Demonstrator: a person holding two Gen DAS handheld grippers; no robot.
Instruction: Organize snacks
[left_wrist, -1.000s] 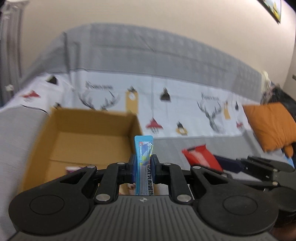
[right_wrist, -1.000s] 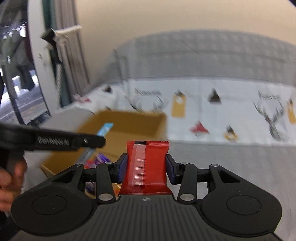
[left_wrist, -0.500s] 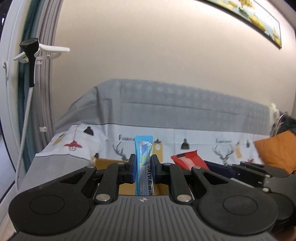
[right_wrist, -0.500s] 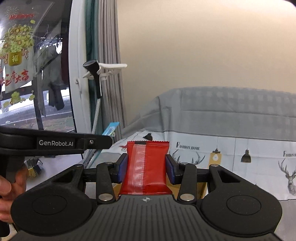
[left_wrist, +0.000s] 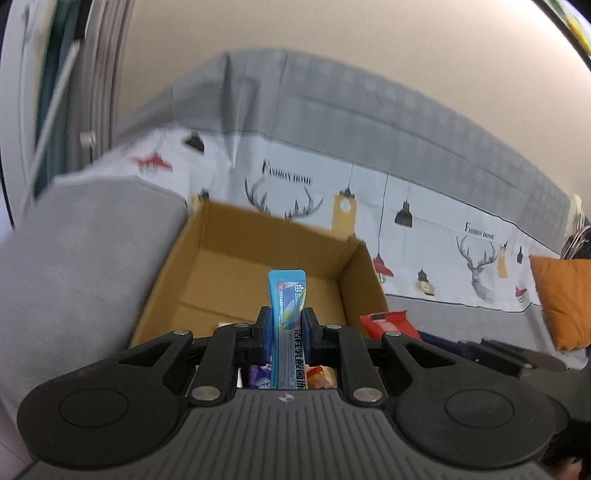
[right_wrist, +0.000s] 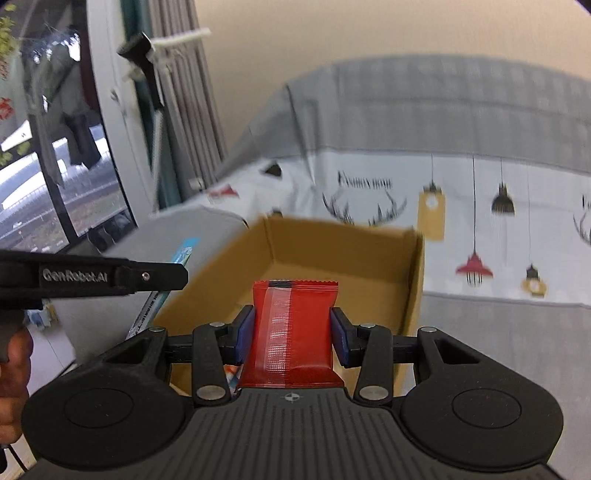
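My left gripper (left_wrist: 286, 325) is shut on a blue stick sachet (left_wrist: 287, 295) that stands upright between the jaws, above the near end of an open cardboard box (left_wrist: 343, 273). Purple and orange snack packets (left_wrist: 258, 376) show in the box under the jaws. My right gripper (right_wrist: 292, 328) is shut on a red snack packet (right_wrist: 293, 321), held over the near edge of the same box (right_wrist: 413, 280). The red packet also shows in the left wrist view (left_wrist: 388, 323), and the left gripper (right_wrist: 110, 275) with its sachet (right_wrist: 183, 253) in the right wrist view.
The box sits on a sofa with a grey and white printed cover (left_wrist: 424, 206). A grey armrest (left_wrist: 81, 251) is left of the box. An orange cushion (left_wrist: 561, 295) lies at the far right. A window and curtain (right_wrist: 74, 147) are at the left.
Both cameras have tilted back down from the wall toward the box, which fills the view again. Both grippers still hold their packets.
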